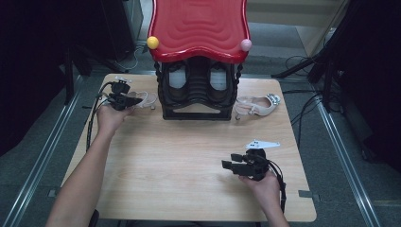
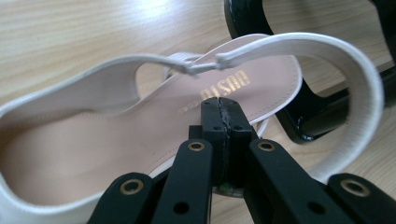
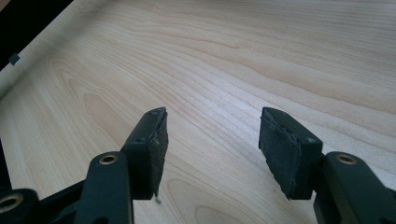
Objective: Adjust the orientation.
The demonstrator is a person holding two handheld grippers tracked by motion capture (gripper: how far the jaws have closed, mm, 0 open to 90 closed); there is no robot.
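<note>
A white sandal (image 1: 148, 100) lies at the table's back left beside the black shoe rack (image 1: 197, 109). My left gripper (image 1: 138, 100) reaches onto it. In the left gripper view its jaws (image 2: 219, 106) are pressed together over the sandal's beige insole (image 2: 93, 149), across the near rim, with a thin clear bit caught low between them. The heel strap (image 2: 355, 84) arches to the right. A second white sandal (image 1: 257, 105) lies right of the rack. My right gripper (image 1: 227, 165) hovers open above bare wood at the front right, and nothing sits between its pads (image 3: 154, 149).
The rack has a red wavy top (image 1: 198, 28) with a yellow ball (image 1: 152, 42) and a pink ball (image 1: 246, 45) at its corners, and shoes inside it. Its glossy black frame (image 2: 303, 116) stands just behind the sandal. Cables lie on the floor to the right.
</note>
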